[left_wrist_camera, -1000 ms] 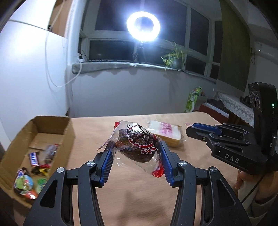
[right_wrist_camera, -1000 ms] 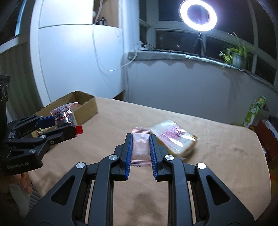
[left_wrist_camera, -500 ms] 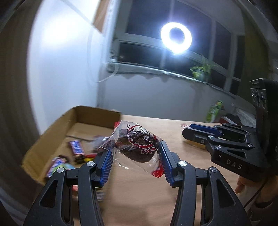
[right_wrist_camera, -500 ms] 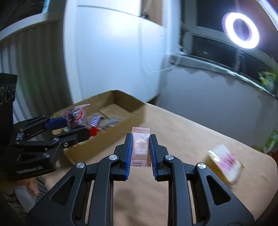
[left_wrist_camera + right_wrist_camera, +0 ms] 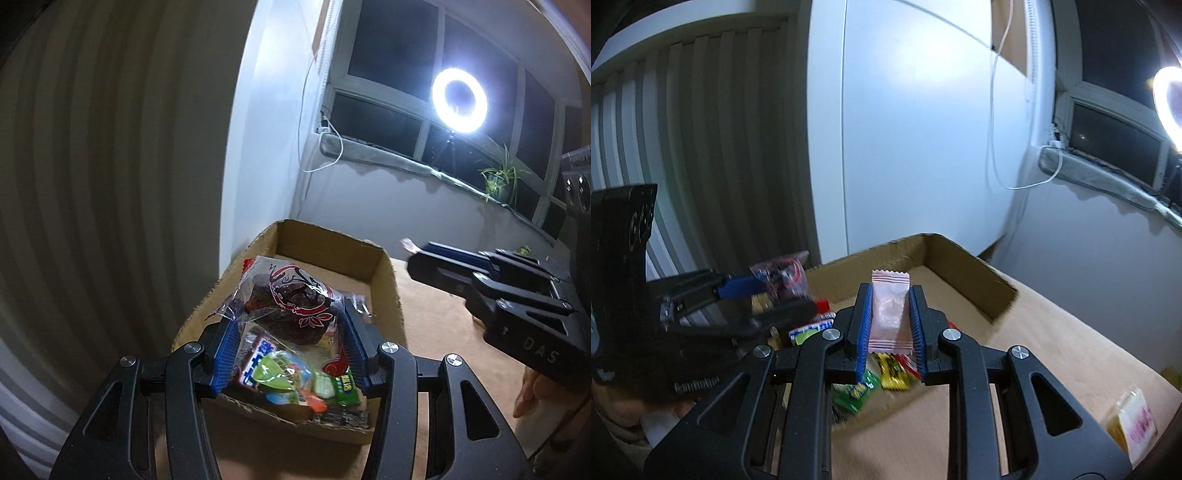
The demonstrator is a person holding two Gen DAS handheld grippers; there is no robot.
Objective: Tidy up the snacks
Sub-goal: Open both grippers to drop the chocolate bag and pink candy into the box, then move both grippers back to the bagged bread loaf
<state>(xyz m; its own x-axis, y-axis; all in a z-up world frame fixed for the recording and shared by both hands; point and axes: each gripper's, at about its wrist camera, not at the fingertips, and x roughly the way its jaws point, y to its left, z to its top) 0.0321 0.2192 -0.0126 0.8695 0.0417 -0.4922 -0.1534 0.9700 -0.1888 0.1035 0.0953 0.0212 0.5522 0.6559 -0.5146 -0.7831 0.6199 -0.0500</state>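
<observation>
Both loads are now carried over the cardboard box [image 5: 384, 280], where a second ago they were held out above the open tan table [image 5: 1052, 354] — a swing to the left has clearly been made by both tools. The left gripper [image 5: 288, 336] is seen clenched on the clear packet of dark dried fruit [image 5: 291, 302], which is now held directly above the near end of the box, with the pile of bright wrappers [image 5: 295, 376] visible underneath it. The right gripper [image 5: 890, 325] is kept clamped on the small pink sachet [image 5: 889, 310], pinched upright between the blue pads [image 5: 863, 325], and is placed over the box's near edge, just right of the other tool. One snack, the wrapped pink-and-white cake [image 5: 1134, 417], has been left behind on the table at the far right, well apart from the box. The carrying step can be judged as nearly finished: two releases appear to be all that is called for, and the dried-fruit packet looks best placed to be dropped first. With both tools crowded over one small opening, a collision or a sachet landing on the rim is the thing to be watched for
</observation>
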